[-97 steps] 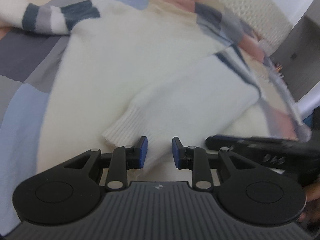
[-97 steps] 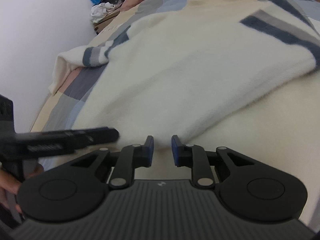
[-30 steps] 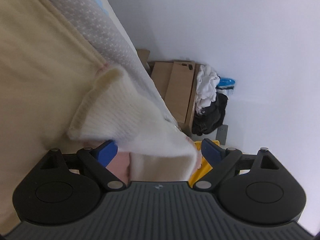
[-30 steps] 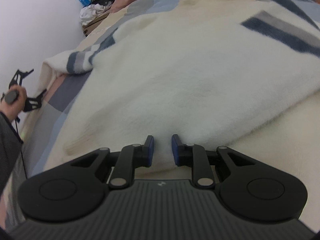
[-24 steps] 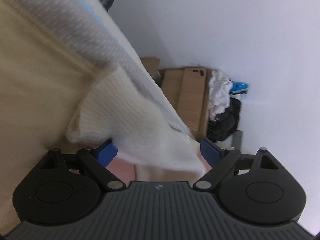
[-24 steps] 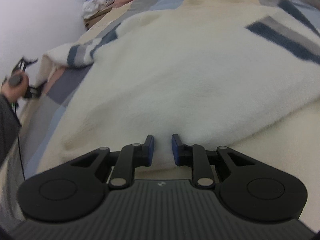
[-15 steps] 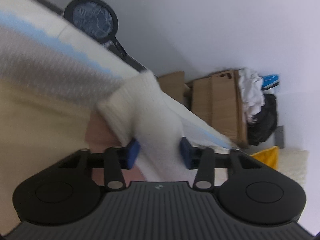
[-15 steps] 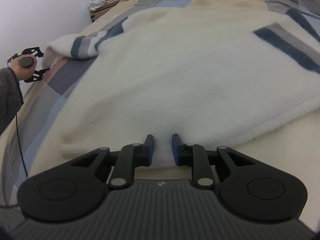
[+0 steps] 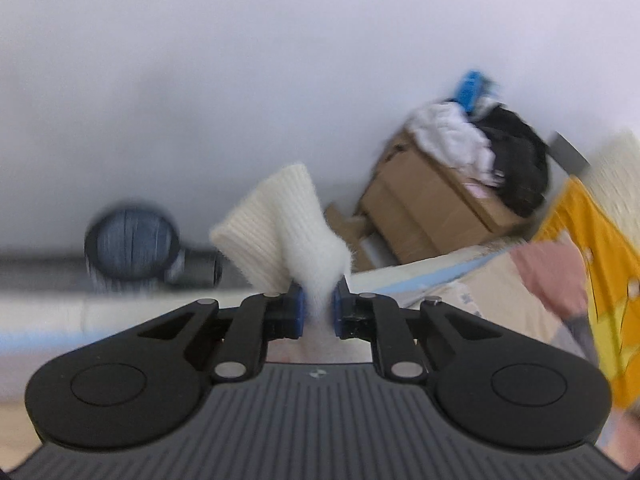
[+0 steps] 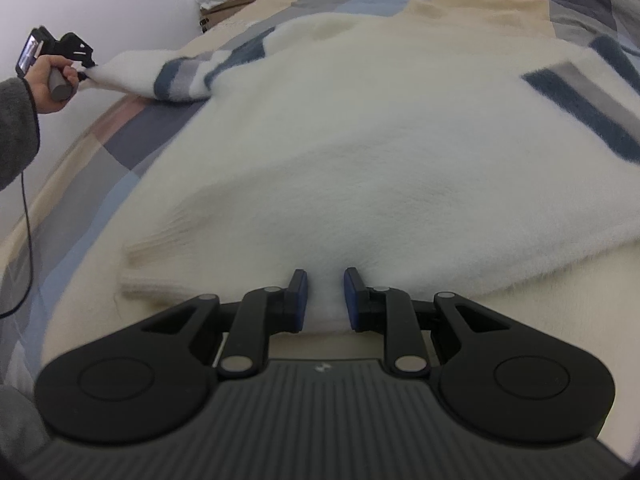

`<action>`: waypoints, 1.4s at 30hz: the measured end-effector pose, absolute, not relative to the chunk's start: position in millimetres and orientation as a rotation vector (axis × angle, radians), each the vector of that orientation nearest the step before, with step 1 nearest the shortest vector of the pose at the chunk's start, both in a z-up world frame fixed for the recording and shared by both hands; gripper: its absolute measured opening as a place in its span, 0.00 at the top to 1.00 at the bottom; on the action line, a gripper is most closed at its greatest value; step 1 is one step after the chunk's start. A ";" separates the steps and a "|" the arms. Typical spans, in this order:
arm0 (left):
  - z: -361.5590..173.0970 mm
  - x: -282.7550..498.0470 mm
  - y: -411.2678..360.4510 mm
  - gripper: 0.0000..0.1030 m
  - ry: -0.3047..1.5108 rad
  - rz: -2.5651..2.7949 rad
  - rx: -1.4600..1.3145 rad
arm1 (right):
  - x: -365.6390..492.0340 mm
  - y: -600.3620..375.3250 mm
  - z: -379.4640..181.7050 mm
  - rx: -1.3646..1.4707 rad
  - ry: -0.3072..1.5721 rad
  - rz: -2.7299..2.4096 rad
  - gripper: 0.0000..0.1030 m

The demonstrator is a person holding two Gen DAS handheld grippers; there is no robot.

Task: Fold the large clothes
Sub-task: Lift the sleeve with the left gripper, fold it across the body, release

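At the bed's [image 10: 80, 168] left edge the left claw [image 9: 317, 312] is closing, its pads pinching the sweater's [image 10: 360, 152] sleeve cuff [image 9: 276, 224], held off the bed. The sweater lies spread across the bed; its near hem sits clenched in the right claw [image 10: 325, 300].

Left wrist cam sits behind the left gripper [image 9: 318, 308], close up on the sweater cuff [image 9: 276, 224], facing wall and boxes [image 9: 436, 208]. Right wrist cam looks down over the bed [image 10: 132, 136] and sweater body. Shared: cuff and boxes, w/ the left gripper also in right view.
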State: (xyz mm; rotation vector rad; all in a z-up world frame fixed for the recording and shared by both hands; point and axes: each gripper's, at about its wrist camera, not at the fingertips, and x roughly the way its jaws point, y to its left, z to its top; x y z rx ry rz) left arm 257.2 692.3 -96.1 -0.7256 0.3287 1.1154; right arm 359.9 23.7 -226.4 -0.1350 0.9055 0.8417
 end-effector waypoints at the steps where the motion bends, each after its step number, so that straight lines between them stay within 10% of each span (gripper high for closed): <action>1: -83.7 261.7 684.2 0.85 0.328 1.105 -0.686 | 360.9 21.6 -227.3 -0.122 0.905 0.846 0.78; 21: 112.3 351.6 382.8 0.85 0.216 0.554 -0.173 | 363.7 -44.9 -183.7 0.059 0.769 0.742 0.74; 42: -103.3 366.1 68.7 0.85 0.441 0.026 -0.185 | 372.9 -171.4 -158.0 0.340 0.617 0.559 0.74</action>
